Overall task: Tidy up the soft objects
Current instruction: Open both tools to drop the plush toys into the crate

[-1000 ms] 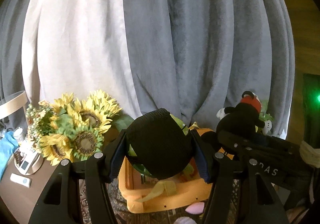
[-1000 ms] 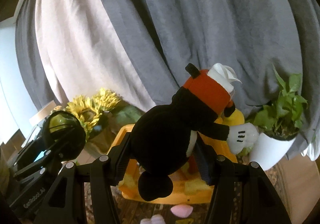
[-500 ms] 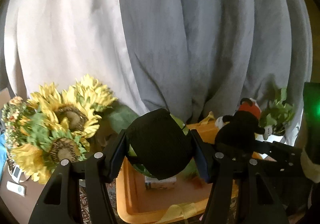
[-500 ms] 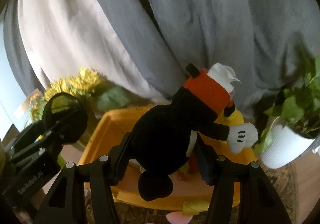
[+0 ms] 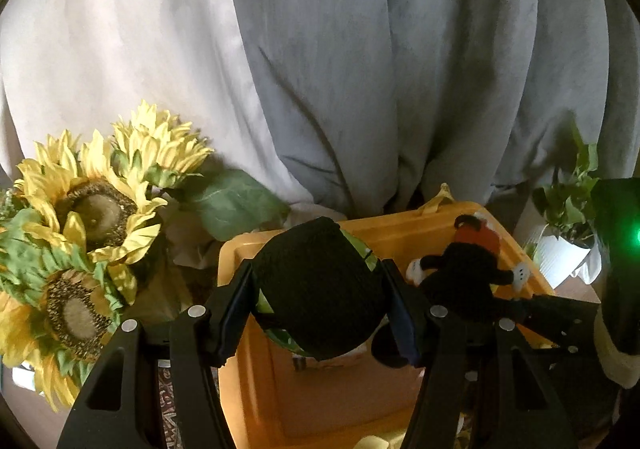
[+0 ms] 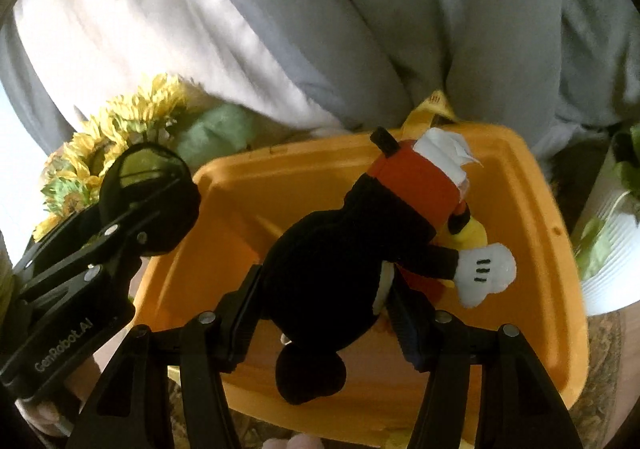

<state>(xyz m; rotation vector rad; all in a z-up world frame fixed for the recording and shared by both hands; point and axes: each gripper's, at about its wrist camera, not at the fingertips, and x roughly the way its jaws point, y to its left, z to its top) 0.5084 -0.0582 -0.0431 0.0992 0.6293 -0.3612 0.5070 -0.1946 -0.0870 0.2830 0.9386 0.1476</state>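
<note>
Both grippers have dropped closer to the orange bin (image 6: 532, 209), which now fills much more of each view than a second ago. Left gripper (image 5: 318, 303): its jaws are partly open and clamped on a round black soft toy (image 5: 316, 289) with green showing at its edges, held above the bin's left end. Right gripper (image 6: 324, 303): its jaws are partly open and clamped on the body of a black plush figure (image 6: 344, 249) with a red band and white glove, hanging over the bin's interior. Sunflowers (image 5: 92, 209) stand left of the bin, a potted plant (image 5: 568, 217) to its right, and grey and white curtains (image 5: 360, 49) hang behind.
</note>
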